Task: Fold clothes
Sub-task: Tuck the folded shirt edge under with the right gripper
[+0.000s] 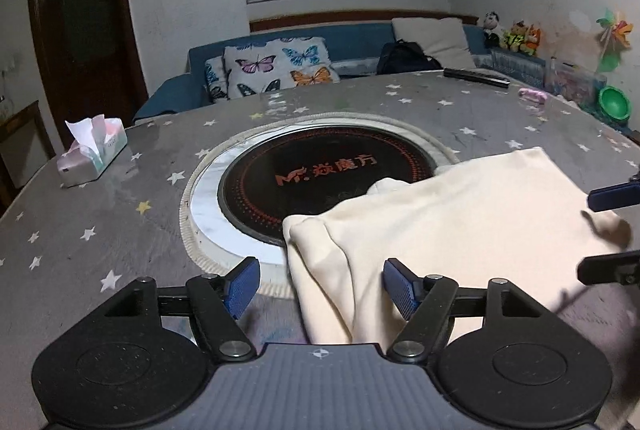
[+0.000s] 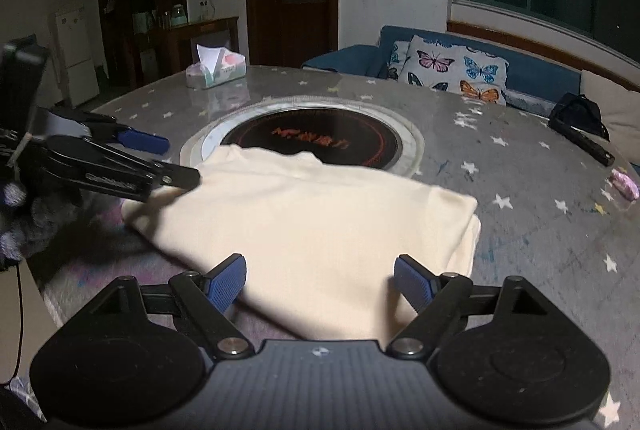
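From my left camera, my left gripper (image 1: 322,288) is open, with the cream cloth (image 1: 460,214) under it at 3 o'clock on the table (image 1: 100,222). Tissues stick out of the tissue box (image 1: 94,152) at 10 o'clock.

From my right camera, my right gripper (image 2: 320,282) is open over the folded cloth's near edge.

We see a folded cream garment (image 2: 304,226) lying on the star-patterned desk (image 2: 520,166), its far edge overlapping the round black hob (image 2: 320,138). Our right hand-held gripper (image 2: 320,282) stands spread over the near edge — pads clear of the cloth — while the left hand-held gripper (image 2: 168,160) reaches its left corner.
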### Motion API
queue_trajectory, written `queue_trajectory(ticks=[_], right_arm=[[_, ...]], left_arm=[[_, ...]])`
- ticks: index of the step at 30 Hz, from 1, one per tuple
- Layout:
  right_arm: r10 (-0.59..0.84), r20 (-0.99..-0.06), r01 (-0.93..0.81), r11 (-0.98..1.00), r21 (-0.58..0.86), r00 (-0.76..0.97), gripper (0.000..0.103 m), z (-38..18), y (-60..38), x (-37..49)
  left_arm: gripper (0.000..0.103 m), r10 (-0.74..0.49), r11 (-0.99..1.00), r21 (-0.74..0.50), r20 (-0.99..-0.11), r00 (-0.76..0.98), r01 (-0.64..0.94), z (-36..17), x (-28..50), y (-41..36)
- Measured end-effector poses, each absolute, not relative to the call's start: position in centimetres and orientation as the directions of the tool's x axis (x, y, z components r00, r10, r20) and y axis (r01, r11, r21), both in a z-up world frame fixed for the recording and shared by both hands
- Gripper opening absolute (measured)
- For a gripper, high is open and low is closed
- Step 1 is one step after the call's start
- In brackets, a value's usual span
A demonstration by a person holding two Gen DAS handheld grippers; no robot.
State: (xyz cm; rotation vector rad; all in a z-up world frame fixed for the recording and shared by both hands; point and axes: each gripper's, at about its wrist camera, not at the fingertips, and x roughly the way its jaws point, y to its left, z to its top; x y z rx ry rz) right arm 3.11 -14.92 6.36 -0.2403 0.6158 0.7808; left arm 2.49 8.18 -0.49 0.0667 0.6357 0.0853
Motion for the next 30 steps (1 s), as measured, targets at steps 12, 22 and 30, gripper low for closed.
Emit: queue_trajectory(ticks=[12,22,30], right_arm=[[0.578,-0.611,-0.706,0.707,0.044,0.541,0.084,6.2,-14.2,6.2],[0.545,-0.640,-0.659,0.748,0.079,0.542,0.056,5.5,-12.0,12.1],[0.546,-0.634,-0.626,0.770,0.121,0.548,0.047,5.4,-12.6,13.4]], left_arm=[[0.074,0.105,0.994,0.086,-0.597,0.795,-0.067,0.3,5.1,9.1],[0.074,0.087,0.992,0.122,-0.630,0.771,-0.012,-0.8,10.4,8.0],[0.074,0.078,0.993,0.122,-0.643,0.762,0.002,-1.0,12.0,8.3]])
